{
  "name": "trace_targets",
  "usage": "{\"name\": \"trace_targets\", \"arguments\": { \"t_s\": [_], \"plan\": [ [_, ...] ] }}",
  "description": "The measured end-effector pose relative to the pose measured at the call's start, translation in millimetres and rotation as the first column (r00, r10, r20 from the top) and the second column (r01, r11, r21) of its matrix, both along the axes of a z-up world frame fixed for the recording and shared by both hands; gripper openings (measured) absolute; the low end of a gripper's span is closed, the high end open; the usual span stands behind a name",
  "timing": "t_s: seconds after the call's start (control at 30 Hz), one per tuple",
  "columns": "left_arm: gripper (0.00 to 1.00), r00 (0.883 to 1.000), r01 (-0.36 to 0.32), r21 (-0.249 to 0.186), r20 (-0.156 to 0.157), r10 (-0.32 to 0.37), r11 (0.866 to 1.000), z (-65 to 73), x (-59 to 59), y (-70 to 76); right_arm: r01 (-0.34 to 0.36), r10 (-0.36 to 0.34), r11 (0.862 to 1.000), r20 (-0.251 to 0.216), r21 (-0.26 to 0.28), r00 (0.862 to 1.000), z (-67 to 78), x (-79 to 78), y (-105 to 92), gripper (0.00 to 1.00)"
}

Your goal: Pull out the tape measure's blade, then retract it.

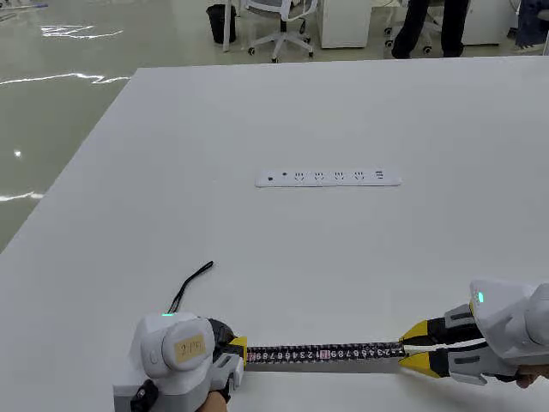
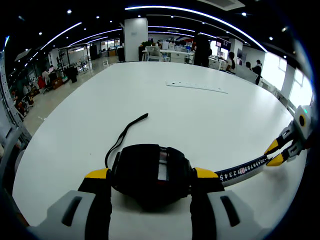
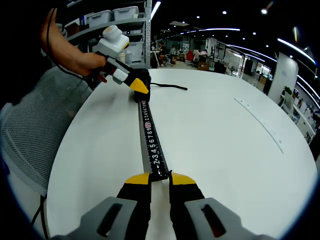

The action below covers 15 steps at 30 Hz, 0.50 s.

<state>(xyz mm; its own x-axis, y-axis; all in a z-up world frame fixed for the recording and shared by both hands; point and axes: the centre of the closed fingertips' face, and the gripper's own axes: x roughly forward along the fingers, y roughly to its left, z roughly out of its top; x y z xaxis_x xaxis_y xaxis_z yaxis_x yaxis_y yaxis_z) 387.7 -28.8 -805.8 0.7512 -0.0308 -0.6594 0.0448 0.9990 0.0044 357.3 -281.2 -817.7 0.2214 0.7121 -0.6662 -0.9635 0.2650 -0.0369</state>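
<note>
One tape measure point(image 2: 150, 165) is seen near the front edge of the white table point(image 1: 343, 257), its black case resting on the surface and clamped from both sides between the yellow-tipped jaws of the left gripper point(image 2: 151, 175). Its blade point(image 3: 150, 135) is drawn out flat along the tabletop, numbered face up, running from the case across to the right gripper point(image 3: 160, 177). Those jaws are closed on the blade's free end. A black wrist strap point(image 1: 190, 285) is trailed from the case, lying loose on the table beyond it. A hand is seen holding the left gripper in the right gripper view. A white power strip point(image 1: 328, 178) is set well apart, toward the table's middle. Beyond the far edge, an office chair point(image 1: 279, 21) is noted on the glossy floor.
</note>
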Motion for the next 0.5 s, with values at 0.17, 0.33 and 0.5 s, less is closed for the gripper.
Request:
{"name": "trace_targets", "arguments": {
  "t_s": [0.17, 0.33, 0.5],
  "plan": [
    [0.59, 1.0, 0.002, 0.0, -0.002, -0.002, 1.0, -0.3, -0.6, 0.0, 0.002, -0.002, 1.0, -0.002, -0.001, 1.0, 0.5, -0.1, 2.2, 0.13],
    [0.59, 1.0, 0.005, 0.001, -0.001, -0.005, 1.0, -0.3, -0.8, -0.1, 0.007, -0.007, 1.0, -0.002, -0.004, 1.0, 0.9, 0.0, 5.5, 0.13],
    [0.59, 1.0, 0.007, 0.002, 0.0, -0.007, 1.0, -0.4, -0.7, -0.2, 0.006, -0.006, 1.0, -0.001, -0.005, 1.0, 1.4, 0.4, 9.2, 0.13]
  ]
}}
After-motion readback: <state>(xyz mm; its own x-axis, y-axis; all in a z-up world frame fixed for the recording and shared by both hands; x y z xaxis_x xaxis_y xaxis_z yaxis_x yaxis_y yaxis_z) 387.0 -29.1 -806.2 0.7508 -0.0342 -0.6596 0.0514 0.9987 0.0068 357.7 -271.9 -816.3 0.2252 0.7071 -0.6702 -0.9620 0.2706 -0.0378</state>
